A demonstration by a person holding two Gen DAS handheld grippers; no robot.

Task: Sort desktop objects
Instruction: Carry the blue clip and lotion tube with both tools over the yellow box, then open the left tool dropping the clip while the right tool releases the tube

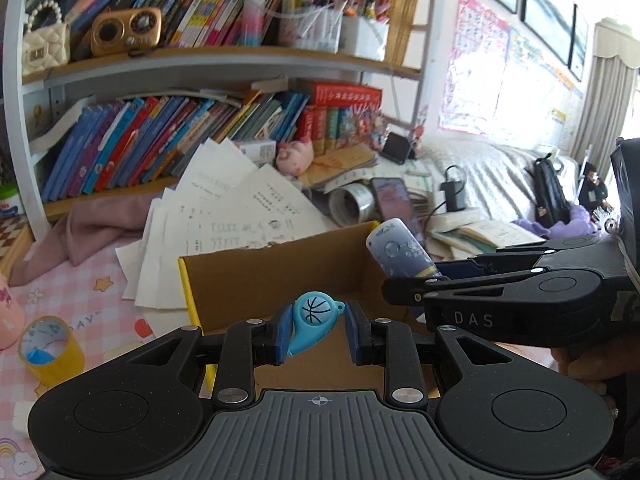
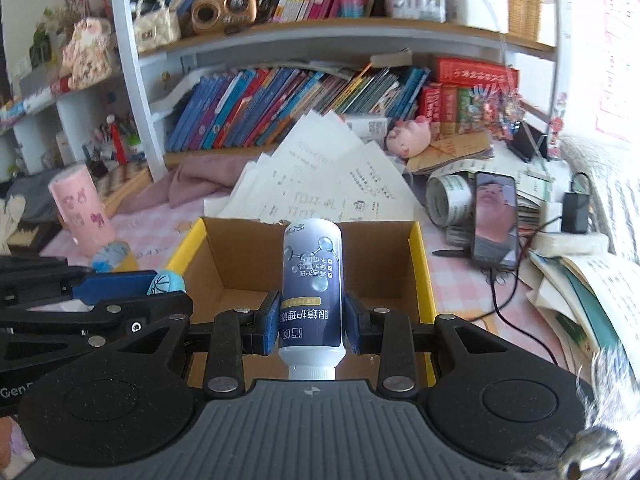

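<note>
While both loads hang over the open cardboard box (image 2: 312, 268), the left tongs (image 1: 316, 330) pinch a blue whistle (image 1: 313, 320) by one pad, the other pad just apart; it looks light, hard, slippery. Right tongs (image 2: 312, 328) clamp an inverted bottle (image 2: 312, 288) mid-body: rigid, smooth plastic, probably heavier, best held at the label.

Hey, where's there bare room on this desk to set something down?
Free: the floor of the cardboard box, and the pink checked cloth between the tape roll, the box and the worksheets. Crowded: the right side, around the phone, cables and open books.
</note>
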